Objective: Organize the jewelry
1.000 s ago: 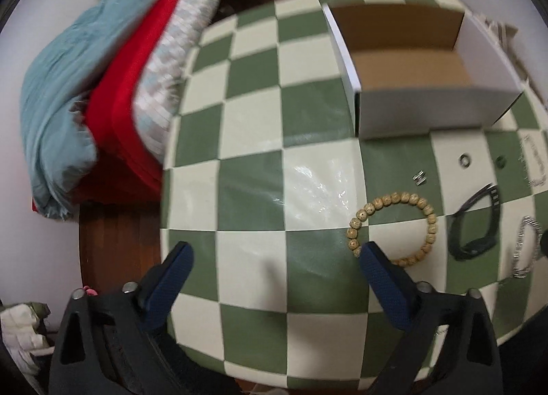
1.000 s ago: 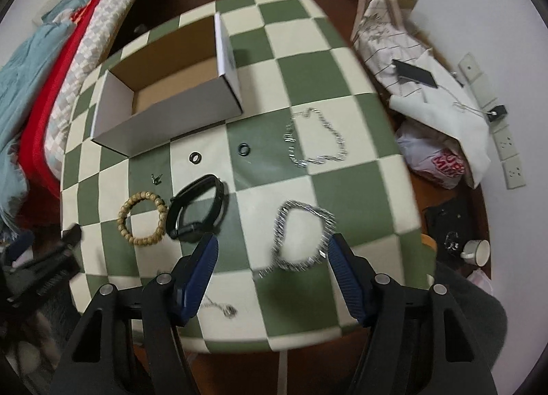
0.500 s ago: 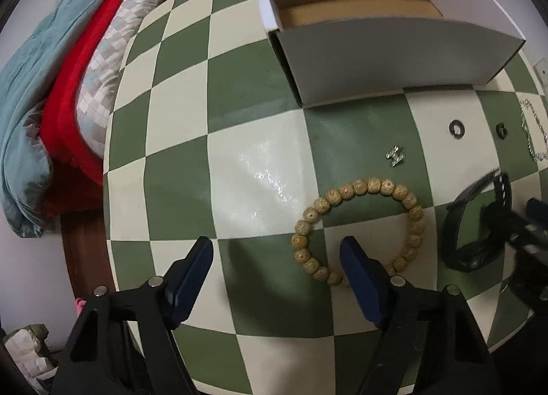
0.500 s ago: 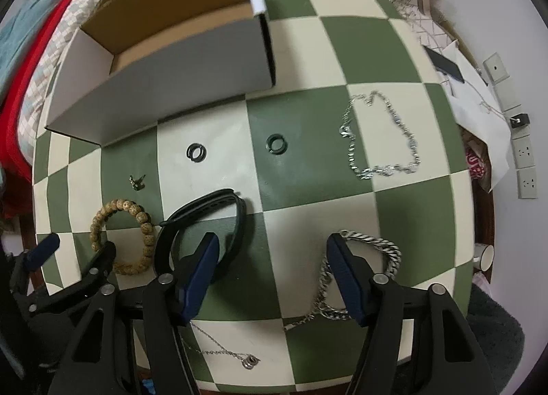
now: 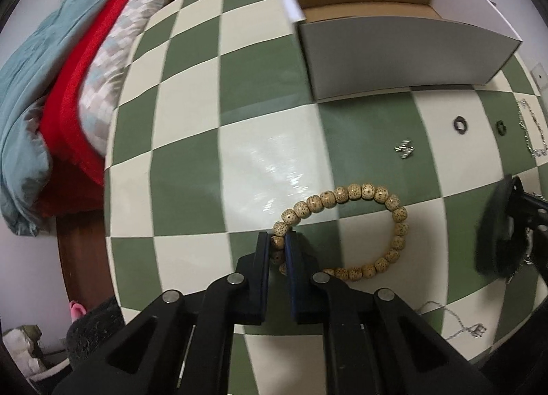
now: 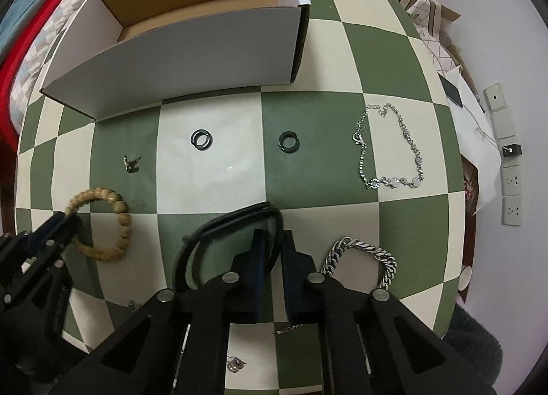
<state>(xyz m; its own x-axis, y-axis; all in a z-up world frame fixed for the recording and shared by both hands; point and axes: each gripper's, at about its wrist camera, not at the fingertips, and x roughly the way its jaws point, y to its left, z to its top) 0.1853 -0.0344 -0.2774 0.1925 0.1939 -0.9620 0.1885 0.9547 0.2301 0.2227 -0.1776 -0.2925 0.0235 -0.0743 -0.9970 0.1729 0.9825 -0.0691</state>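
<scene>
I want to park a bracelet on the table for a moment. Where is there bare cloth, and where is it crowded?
Bare: the checkered cloth left of the cardboard box, up to the bedding edge, and the squares between the rings and the black band. Crowded: the near edge, around the bead bracelet, curb-chain bracelet and thin chains.

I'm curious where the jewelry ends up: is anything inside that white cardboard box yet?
The white cardboard box shows only bare brown walls and a strip of brown floor. Its tall front wall hides the near part of the floor, so something small lying there would not show.
</scene>
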